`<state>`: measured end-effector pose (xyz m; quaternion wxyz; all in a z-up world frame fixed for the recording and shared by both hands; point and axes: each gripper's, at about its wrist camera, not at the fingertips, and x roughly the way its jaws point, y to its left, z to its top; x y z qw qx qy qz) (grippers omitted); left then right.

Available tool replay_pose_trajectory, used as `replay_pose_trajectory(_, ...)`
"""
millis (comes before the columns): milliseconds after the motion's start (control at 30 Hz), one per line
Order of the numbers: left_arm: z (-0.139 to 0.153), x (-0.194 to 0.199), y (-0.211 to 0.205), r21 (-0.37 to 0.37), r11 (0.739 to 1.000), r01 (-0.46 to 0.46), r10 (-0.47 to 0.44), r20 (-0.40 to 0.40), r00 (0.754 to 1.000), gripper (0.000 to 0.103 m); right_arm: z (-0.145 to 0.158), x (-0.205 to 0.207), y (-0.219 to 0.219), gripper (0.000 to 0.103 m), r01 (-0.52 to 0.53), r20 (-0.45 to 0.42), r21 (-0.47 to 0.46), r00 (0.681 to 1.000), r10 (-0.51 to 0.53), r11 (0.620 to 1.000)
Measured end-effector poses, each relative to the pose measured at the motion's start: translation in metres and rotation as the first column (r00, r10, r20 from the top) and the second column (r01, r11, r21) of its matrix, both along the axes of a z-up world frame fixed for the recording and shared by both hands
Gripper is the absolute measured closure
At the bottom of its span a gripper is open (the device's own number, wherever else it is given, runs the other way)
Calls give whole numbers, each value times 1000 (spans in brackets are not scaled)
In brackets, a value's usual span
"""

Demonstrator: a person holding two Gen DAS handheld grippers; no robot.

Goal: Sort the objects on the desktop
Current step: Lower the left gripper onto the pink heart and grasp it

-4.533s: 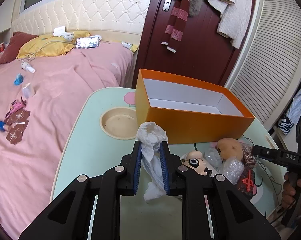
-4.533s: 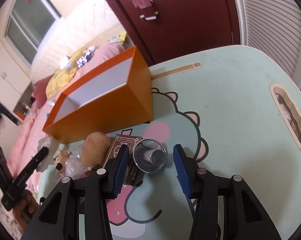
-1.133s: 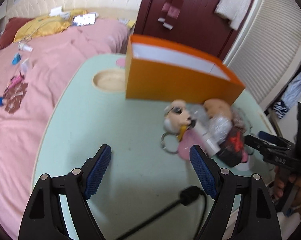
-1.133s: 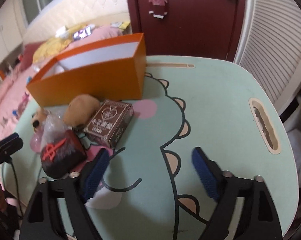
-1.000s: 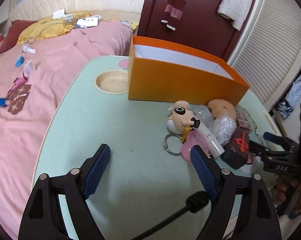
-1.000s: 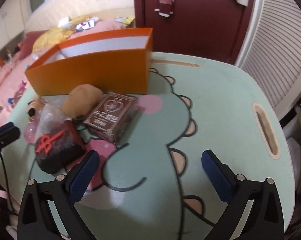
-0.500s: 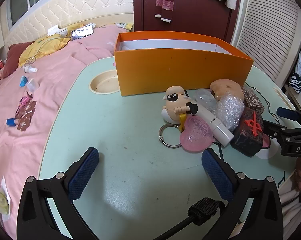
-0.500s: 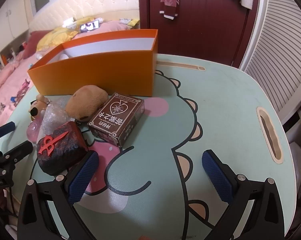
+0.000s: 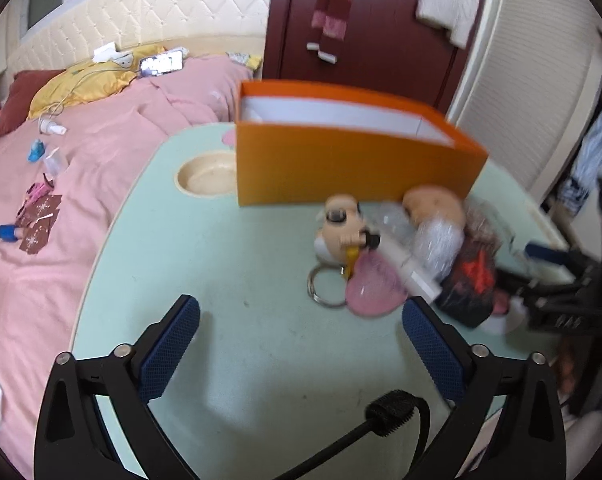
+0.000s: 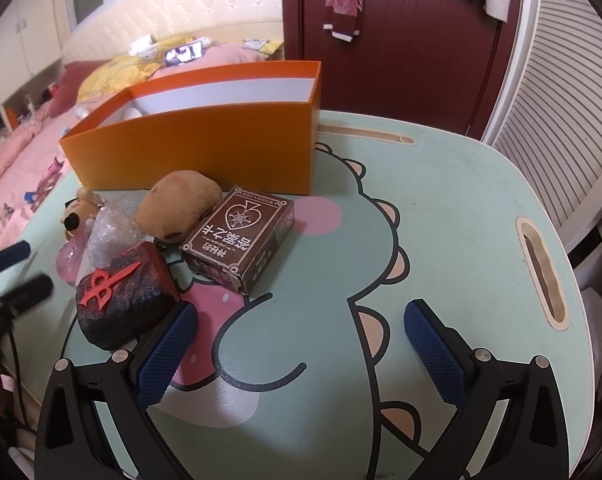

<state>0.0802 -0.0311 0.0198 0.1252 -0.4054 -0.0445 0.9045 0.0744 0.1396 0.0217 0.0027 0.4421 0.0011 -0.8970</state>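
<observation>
Meanwhile, both the left gripper [image 9: 301,320] and right gripper [image 10: 301,326] hang wide apart and empty over the green table [image 10: 461,208], where toys (a card box [image 10: 239,250] among them) cluster beside the orange box [image 10: 205,152].

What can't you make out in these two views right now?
- Orange box contents: both views, near walls hide the floor.
- Clear wrapped item: left wrist view, motion blur.
- Card box small side print: right wrist view, too small.
- Pink heart: right wrist view, mostly hidden behind wrap.
</observation>
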Motion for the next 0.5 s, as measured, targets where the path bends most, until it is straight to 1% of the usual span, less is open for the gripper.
replay_pose_trajectory(67,4,-1,0,26,1000,12,-12,-8,1000,21,0,0,0,0,-2,0,-1,1000,2,1000)
replay_pose_trajectory(133,5,-4,3,42,999,36,-35,-8,999,23,0,0,-1,0,-4,-1,-1,1000,4,1000)
replay_pose_trajectory(167,5,-6,6,39,998,47,-47,-2,999,29,0,0,-1,0,-5,-1,-1,1000,5,1000)
replay_pose_trajectory(200,4,-9,10,28,998,57,-58,9,998,37,0,0,-1,0,-5,-1,-2,1000,5,1000)
replay_pose_trajectory(267,1,-17,16,32,997,76,-77,34,996,48,0,0,-2,0,-8,-2,-2,1000,8,1000)
replay_pose_trajectory(300,-1,-21,19,38,996,85,-87,46,995,51,0,0,-2,0,-9,-2,-2,1000,9,1000)
replay_pose_trajectory(433,-2,-36,27,47,994,98,-101,68,992,52,0,-1,1,0,-13,-2,-4,1000,13,1000)
replay_pose_trajectory(500,-4,-40,29,69,992,103,-108,74,991,52,0,-2,3,0,-15,-2,-4,1000,15,1000)
